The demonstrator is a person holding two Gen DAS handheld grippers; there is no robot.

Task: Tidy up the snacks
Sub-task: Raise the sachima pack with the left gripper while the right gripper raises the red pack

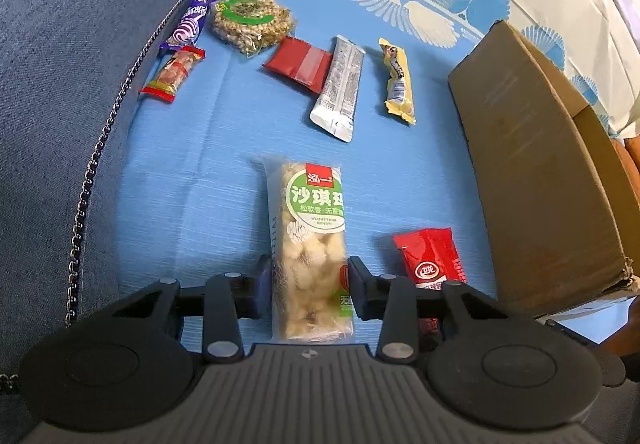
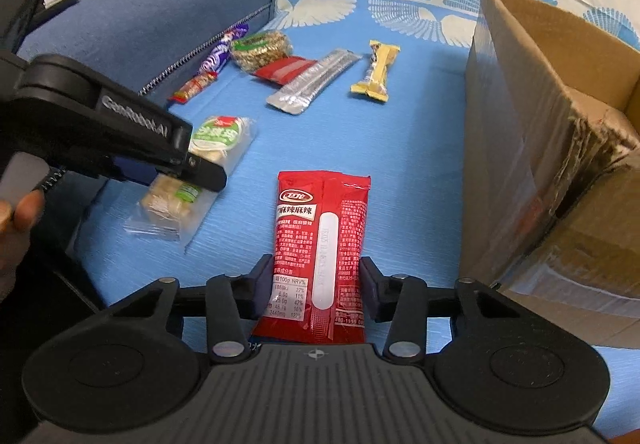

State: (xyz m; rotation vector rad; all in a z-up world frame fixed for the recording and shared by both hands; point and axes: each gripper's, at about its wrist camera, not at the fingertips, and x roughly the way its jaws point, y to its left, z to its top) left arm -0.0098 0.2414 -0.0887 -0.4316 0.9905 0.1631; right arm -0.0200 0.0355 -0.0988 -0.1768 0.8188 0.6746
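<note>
A clear sachima pack (image 1: pixel 316 203) with a green label lies lengthwise on the blue sheet. My left gripper (image 1: pixel 310 278) straddles its near half, with both pads against its sides. The right wrist view shows this gripper (image 2: pixel 208 175) from the side, over the same pack (image 2: pixel 218 139). A red spicy snack packet (image 2: pixel 320 211) lies back side up just right of it, also seen in the left wrist view (image 1: pixel 430 256). My right gripper (image 2: pixel 316 280) is closed on the packet's near end, its pads touching both edges.
An open cardboard box (image 2: pixel 540 147) stands at the right. Farther back lie a purple wrapper (image 1: pixel 196 13), a round grain cake (image 1: pixel 250 21), a red packet (image 1: pixel 298 63), a silver packet (image 1: pixel 340 83), a yellow bar (image 1: pixel 396 79) and a small candy (image 1: pixel 174 75). A blue zipped cushion (image 1: pixel 80 43) borders the left.
</note>
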